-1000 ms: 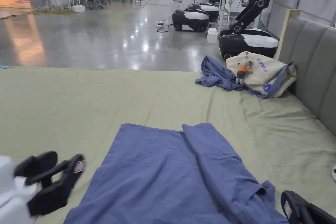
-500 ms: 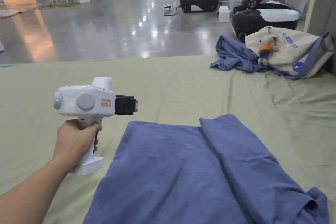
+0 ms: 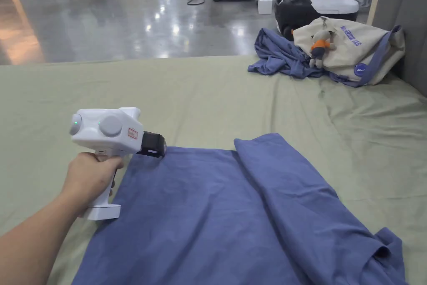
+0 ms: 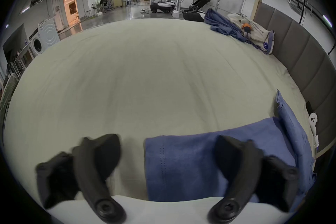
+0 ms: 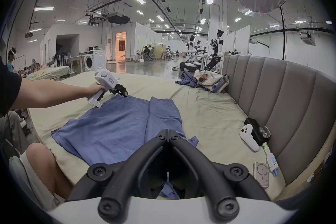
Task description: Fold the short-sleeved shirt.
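Blue cotton short-sleeved shirt (image 3: 233, 210) flat on olive-green bed sheet (image 3: 208, 98), right third folded inward. Left tool (image 4: 168, 158) wide open, empty, straddling far left corner (grasp pending). Right tool (image 5: 168, 134) closed, apparently empty. Next: close left, fold across.

One blue shirt (image 3: 233, 210) near, one crumpled blue garment (image 3: 280, 57) far right, one tote bag (image 3: 354, 48), two grippers: left gripper (image 3: 156, 145), right gripper (image 5: 168, 132).
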